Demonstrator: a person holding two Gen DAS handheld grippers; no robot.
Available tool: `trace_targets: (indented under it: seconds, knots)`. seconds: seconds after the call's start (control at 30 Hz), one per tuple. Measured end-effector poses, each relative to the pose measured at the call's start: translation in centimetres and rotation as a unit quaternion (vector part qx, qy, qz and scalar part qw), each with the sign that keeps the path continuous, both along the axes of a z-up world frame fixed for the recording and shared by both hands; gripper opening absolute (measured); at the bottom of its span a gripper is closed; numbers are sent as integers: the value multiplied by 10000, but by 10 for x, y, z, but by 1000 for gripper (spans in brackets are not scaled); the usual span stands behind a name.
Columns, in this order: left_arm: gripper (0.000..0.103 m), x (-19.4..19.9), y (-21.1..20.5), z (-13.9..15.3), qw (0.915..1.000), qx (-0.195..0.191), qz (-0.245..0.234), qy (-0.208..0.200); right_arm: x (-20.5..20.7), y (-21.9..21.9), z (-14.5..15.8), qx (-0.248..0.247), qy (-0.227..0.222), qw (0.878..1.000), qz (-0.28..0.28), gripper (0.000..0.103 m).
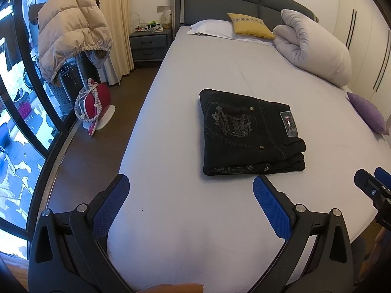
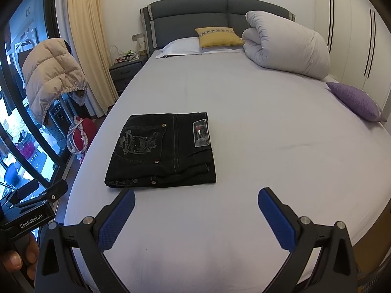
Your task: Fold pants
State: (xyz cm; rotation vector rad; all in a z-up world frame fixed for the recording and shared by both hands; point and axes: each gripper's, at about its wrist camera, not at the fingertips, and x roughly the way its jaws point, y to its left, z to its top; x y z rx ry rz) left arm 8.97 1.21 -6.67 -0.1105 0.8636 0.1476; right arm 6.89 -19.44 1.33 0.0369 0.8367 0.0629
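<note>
Both sets of jaws stood spread wide and held nothing: the left gripper (image 1: 190,188) and the right gripper (image 2: 196,201) hung over the near end of the bed (image 2: 268,146), apart from the cloth. Just beyond them lay the pants (image 1: 249,131), dark denim, already folded into a compact rectangle with the back pocket and label patch uppermost; from the left gripper they sat at about one o'clock, from the right at about eleven. By my judgement the folding itself was finished, and what remained was tidying: press the stacked layers flat along the near edge, square the corners, and avoid dragging the top layer off the lower ones. Farther off, at twelve o'clock, a yellow cushion (image 2: 218,36) and a rolled duvet (image 2: 288,46) rested by the headboard (image 2: 195,12).
</note>
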Motion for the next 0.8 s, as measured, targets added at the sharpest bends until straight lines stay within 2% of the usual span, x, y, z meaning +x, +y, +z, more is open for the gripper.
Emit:
trace_targets:
  seconds: [0.8]
  knots:
    - [103,0,-4,-4,10000,-13,-64,29,-4,1,-4,24,50,10000,-3,103]
